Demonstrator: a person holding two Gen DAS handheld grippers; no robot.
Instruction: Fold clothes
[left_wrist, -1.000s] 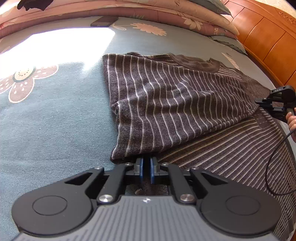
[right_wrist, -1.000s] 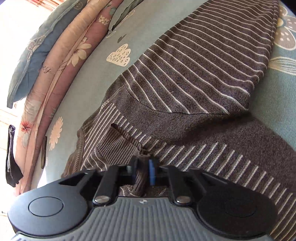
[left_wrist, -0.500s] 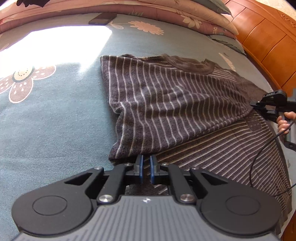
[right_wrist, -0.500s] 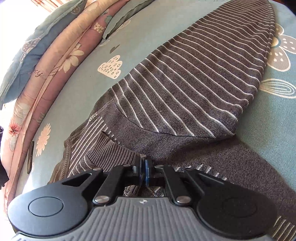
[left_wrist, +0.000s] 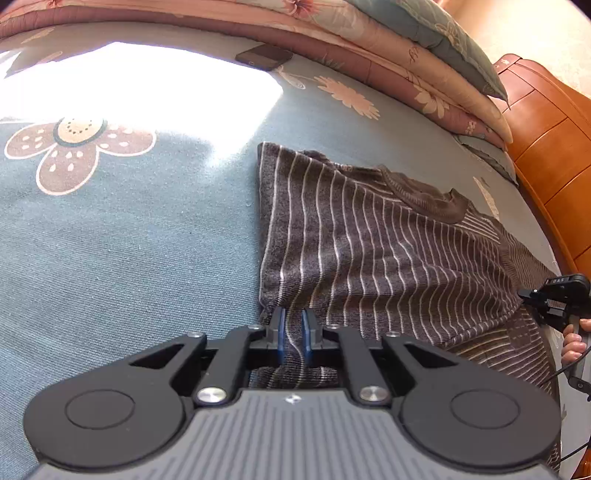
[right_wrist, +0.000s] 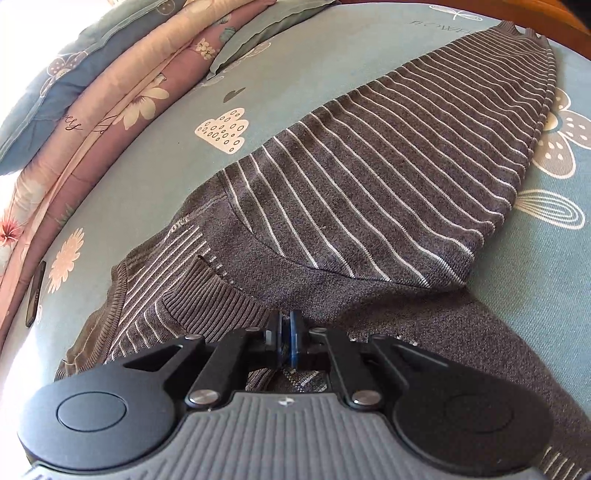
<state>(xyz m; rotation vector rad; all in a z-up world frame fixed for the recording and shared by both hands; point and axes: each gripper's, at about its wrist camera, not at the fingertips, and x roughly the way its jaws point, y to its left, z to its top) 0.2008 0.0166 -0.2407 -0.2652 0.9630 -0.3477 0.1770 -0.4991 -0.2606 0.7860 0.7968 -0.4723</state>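
Observation:
A brown knit sweater (left_wrist: 369, 258) with thin white stripes lies on the blue flowered bedsheet (left_wrist: 129, 240), one half folded over the other. My left gripper (left_wrist: 293, 332) sits at the near corner of the folded layer. Its jaws are opening, and a ridge of the knit still fills the gap and touches both blue pads. In the right wrist view the sweater (right_wrist: 369, 184) stretches away, and my right gripper (right_wrist: 286, 332) is shut on a pinch of its ribbed edge. The right gripper (left_wrist: 535, 297) also shows at the sweater's far right, held by a hand (left_wrist: 572, 339).
Folded floral quilts (left_wrist: 406, 55) are stacked along the far side of the bed, with a dark phone (left_wrist: 264, 57) on the sheet beside them. An orange wooden headboard (left_wrist: 546, 147) borders the right. A bright sun patch covers the sheet at upper left.
The left gripper's pads have spread apart from a tight pinch, and it has shifted over the folded corner. The right gripper stays pinched on the ribbed edge and has rolled a little.

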